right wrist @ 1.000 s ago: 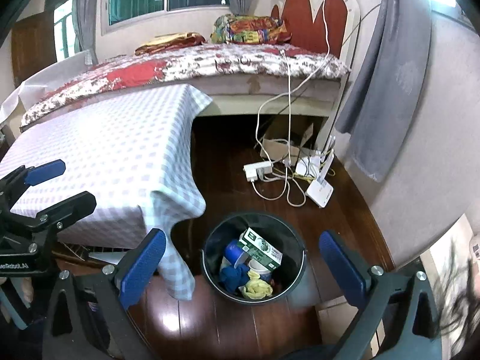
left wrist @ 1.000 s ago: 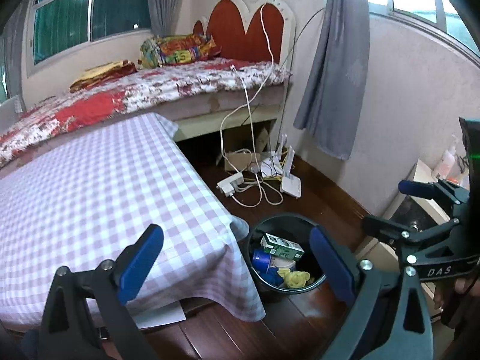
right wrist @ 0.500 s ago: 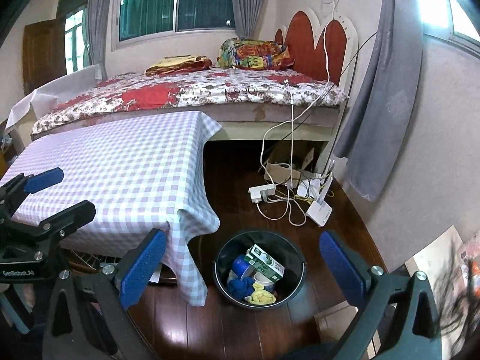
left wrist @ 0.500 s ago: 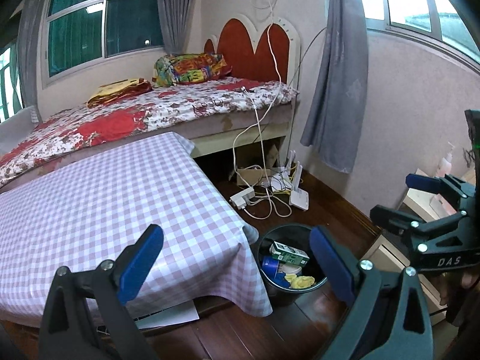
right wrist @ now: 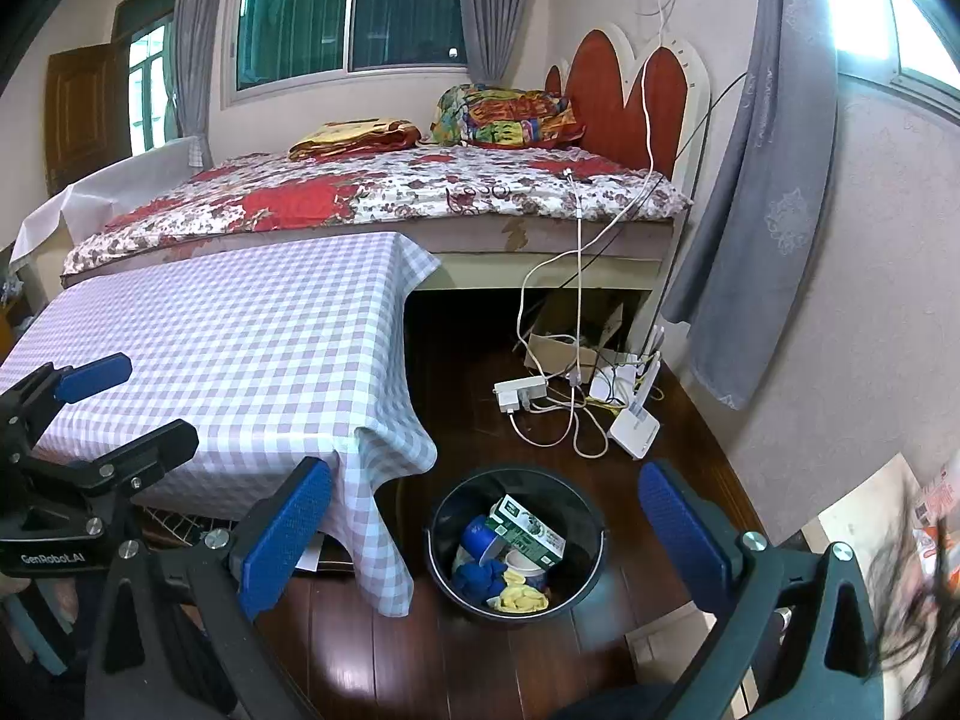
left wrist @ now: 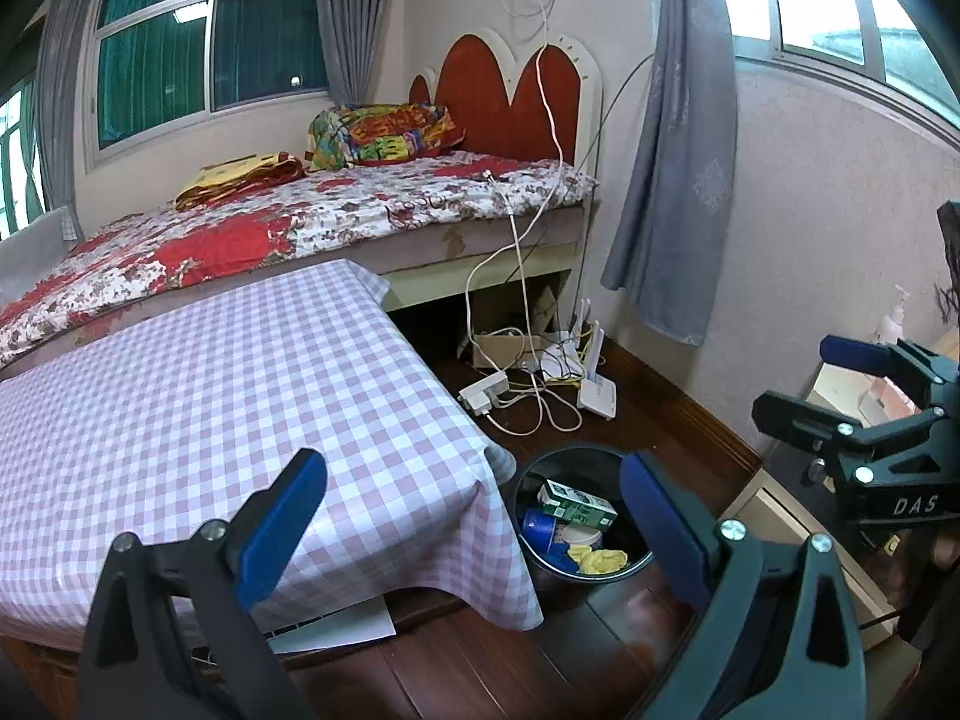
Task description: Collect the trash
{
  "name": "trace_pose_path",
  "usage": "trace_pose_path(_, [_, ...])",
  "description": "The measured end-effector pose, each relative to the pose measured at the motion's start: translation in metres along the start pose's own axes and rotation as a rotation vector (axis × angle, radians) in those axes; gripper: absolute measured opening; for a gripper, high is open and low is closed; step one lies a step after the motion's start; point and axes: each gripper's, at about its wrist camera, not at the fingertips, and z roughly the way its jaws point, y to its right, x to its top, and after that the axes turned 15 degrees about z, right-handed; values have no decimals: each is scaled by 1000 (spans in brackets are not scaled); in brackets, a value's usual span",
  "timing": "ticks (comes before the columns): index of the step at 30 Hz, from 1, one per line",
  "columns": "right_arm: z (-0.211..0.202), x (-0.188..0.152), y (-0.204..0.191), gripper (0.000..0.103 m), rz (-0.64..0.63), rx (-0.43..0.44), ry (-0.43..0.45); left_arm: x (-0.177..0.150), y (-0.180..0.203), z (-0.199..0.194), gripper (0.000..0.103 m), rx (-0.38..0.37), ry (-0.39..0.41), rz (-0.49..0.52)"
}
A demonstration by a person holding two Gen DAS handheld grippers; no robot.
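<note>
A black bin (left wrist: 564,451) stands on the dark wood floor beside the table corner. It holds a green-and-white carton (left wrist: 576,501), a blue cup (left wrist: 540,525) and a crumpled yellow scrap (left wrist: 600,559). My left gripper (left wrist: 474,510) hangs open above the table edge and bin, with nothing between its blue pads. In the right wrist view the bin (right wrist: 516,469) lies straight ahead with the carton (right wrist: 528,531) on top. My right gripper (right wrist: 483,516) is open and empty too. Each gripper shows in the other's view: right gripper (left wrist: 840,384), left gripper (right wrist: 120,408).
A low table under a lilac checked cloth (left wrist: 210,396) fills the left. Behind it is a bed (left wrist: 300,222). A power strip (left wrist: 483,391), cables and a white router (left wrist: 600,393) lie on the floor past the bin. A pale cabinet (left wrist: 798,516) stands at the right.
Both grippers have risen and pulled back from the bin, which now looks smaller and lower in both views. Both stayed open and empty.
</note>
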Motion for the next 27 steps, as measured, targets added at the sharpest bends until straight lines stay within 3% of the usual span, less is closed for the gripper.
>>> trace_pose_path(27, [2, -1, 0, 103, -8, -5, -2, 2, 7, 1, 99, -10, 0, 1])
